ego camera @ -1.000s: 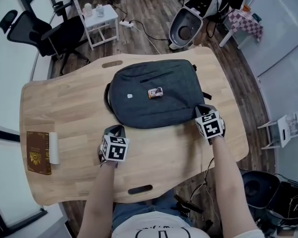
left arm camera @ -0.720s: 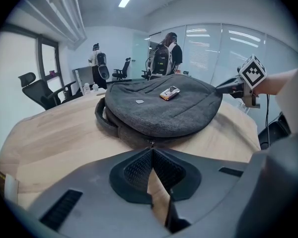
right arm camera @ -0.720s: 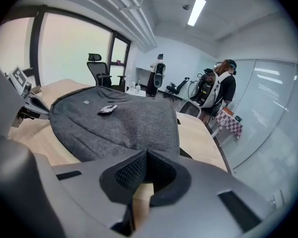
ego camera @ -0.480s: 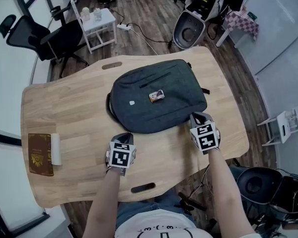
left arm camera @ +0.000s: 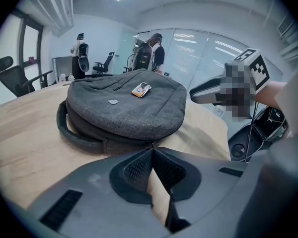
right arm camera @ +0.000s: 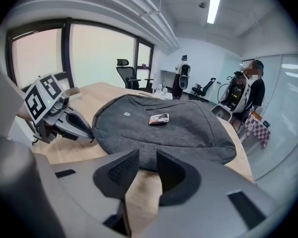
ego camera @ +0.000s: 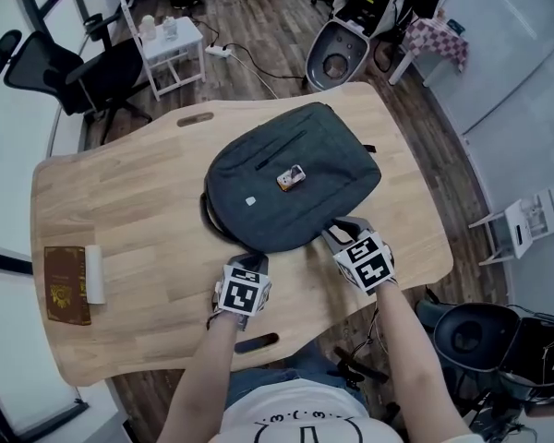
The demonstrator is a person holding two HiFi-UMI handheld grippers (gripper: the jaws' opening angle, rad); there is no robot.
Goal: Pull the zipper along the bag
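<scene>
Bag lies diagonally, handle near-left; left claw closed, right claw just opening, empty.

The left tool has its jaws pressed together with nothing between them, their tips just short of the near edge of the grey bag. The bag lies flat on the wooden tabletop, its handle looping out at the left (a small printed tag sits on top). The right tool hovers near the bag's right side.
</scene>
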